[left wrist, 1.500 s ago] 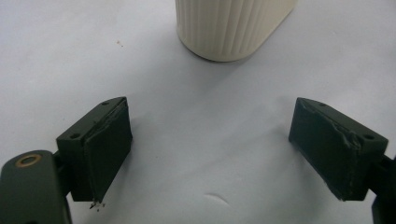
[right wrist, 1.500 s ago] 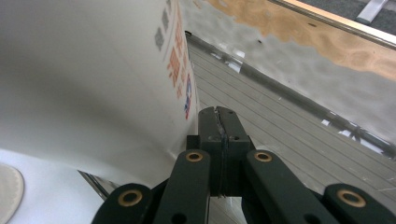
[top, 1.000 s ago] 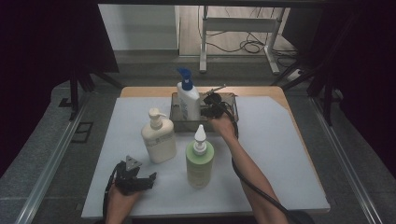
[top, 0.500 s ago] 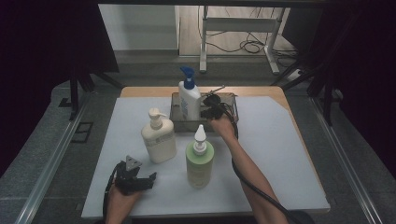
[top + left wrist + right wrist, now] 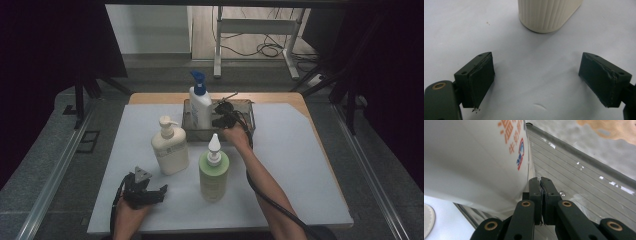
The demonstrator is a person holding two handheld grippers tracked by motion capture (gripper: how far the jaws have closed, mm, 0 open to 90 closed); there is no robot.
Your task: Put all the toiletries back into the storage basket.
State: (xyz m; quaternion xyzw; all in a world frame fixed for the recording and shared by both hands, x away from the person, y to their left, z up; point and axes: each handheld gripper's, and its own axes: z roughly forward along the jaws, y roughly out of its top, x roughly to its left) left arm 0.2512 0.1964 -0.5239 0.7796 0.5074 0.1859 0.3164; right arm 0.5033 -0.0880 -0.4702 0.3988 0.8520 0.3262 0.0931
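Observation:
A white bottle with a blue pump [image 5: 200, 107] stands in a metal tray [image 5: 248, 114] at the far middle of the table. My right gripper [image 5: 216, 114] sits in the tray just right of that bottle. In the right gripper view its jaws [image 5: 540, 181] are shut on each other with nothing between them, beside the white bottle's printed side [image 5: 474, 157] and over the tray floor [image 5: 579, 182]. My left gripper [image 5: 150, 187] rests near the front left, open [image 5: 536, 72] and holding nothing, facing the base of a cream pump bottle [image 5: 549, 12].
The cream pump bottle [image 5: 170, 150] and a green bottle with a white nozzle [image 5: 213, 172] stand on the white mat [image 5: 300, 165] between the tray and the front edge. The right forearm passes close to the green bottle.

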